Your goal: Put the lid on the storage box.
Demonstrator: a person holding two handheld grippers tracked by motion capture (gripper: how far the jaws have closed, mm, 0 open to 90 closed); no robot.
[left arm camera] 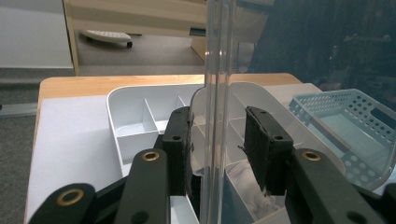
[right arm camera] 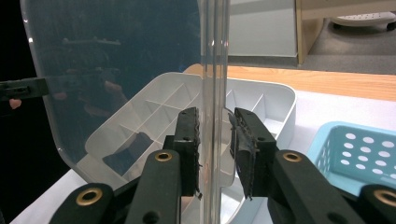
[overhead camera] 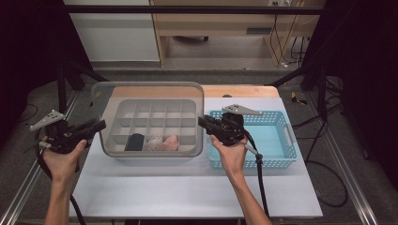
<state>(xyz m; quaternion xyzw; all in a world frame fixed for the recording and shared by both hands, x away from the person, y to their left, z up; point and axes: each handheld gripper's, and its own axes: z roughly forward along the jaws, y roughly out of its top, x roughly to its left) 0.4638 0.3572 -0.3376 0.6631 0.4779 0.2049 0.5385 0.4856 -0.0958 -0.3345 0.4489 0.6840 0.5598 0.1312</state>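
Note:
A clear plastic lid (overhead camera: 148,90) hovers level over a grey divided box (overhead camera: 116,146) on the white table. My left gripper (overhead camera: 99,125) holds the lid's left edge and my right gripper (overhead camera: 202,122) its right edge. In the left gripper view the lid's rim (left arm camera: 217,70) runs between the jaws of that gripper (left arm camera: 217,149), above the box (left arm camera: 135,116). In the right gripper view the pads of that gripper (right arm camera: 215,144) press on the rim (right arm camera: 214,56). The box's front row holds a black bundle (overhead camera: 136,142), a white one (overhead camera: 152,143) and a pink one (overhead camera: 171,142).
A light blue perforated basket (overhead camera: 277,140) stands to the right of the box, under my right hand; it also shows as the basket (left arm camera: 345,116) and the basket (right arm camera: 359,144). A wooden strip (overhead camera: 244,90) runs along the table's far side. Dark stands flank the table.

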